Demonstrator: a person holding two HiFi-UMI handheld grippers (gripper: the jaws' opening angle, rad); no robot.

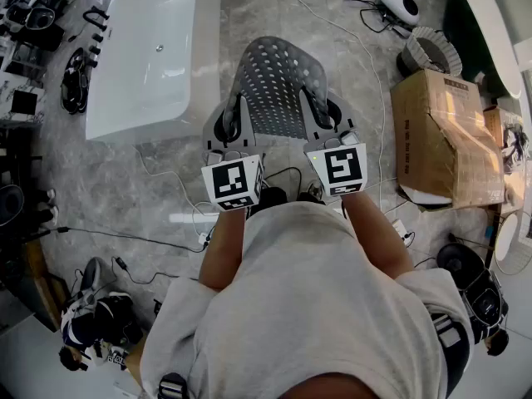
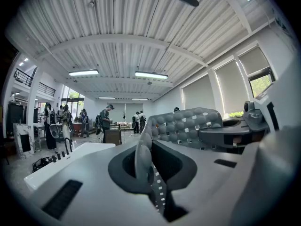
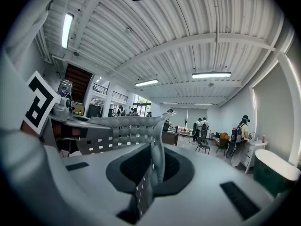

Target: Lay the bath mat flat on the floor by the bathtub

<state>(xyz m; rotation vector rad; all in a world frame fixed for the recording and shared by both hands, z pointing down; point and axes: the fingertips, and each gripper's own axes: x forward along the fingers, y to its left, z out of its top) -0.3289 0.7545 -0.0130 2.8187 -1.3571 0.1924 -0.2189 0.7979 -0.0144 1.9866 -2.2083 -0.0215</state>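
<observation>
The left gripper is clamped shut on the near left edge of the bath mat, with the mat's rim pinched between its jaws. The right gripper is clamped likewise on the near right edge. The mat spans both grippers and extends ahead of them, above the floor. The bathtub lies ahead and left of the left gripper.
</observation>
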